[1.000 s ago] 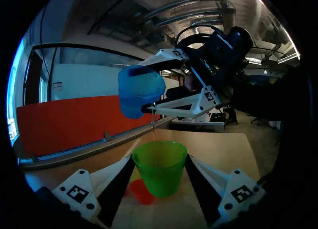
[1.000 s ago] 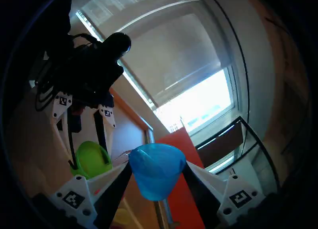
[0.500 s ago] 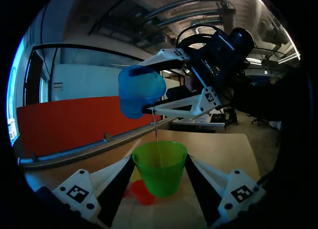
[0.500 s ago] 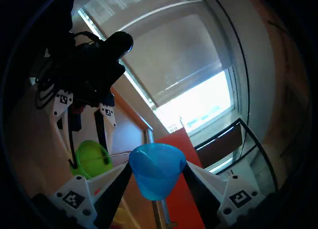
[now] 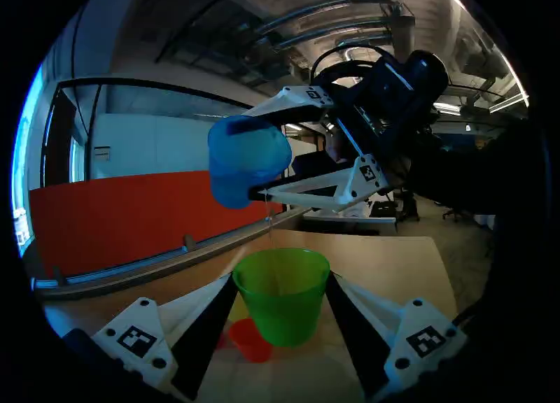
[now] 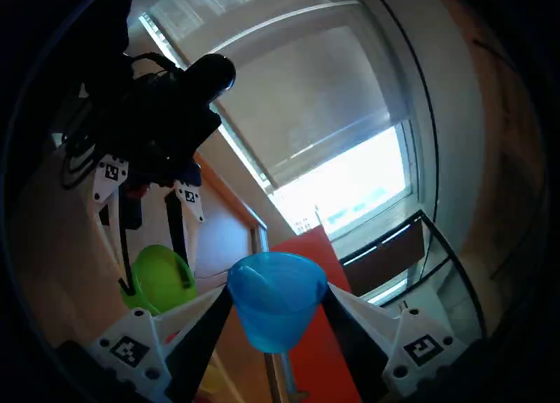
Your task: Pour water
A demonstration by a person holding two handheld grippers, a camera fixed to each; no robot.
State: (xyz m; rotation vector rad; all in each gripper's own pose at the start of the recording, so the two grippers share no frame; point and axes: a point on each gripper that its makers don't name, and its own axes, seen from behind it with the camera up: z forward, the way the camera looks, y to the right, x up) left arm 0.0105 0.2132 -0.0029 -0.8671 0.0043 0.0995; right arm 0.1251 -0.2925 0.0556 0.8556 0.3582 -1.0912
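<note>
**Pouring: thin stream, centre it**

Right gripper (image 6: 276,299): jaws closed on the translucent blue plastic cup (image 5: 246,161), tipped above the green plastic cup (image 5: 281,301). Left gripper (image 5: 281,291): jaws clamp the green one upright, on or just over the wooden bench (image 5: 392,259), can't tell which. Thin water thread (image 5: 268,210) drops from blue lip into green mouth. Flow looks nearly spent: add tilt slowly, lip over centre, green cup level. Small red cup (image 5: 248,338) sits beside its base; avoid drips.

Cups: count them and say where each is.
3: blue plastic cup in the right gripper; green plastic cup in the left gripper; small red cup on the table. Others may be hidden.
</note>
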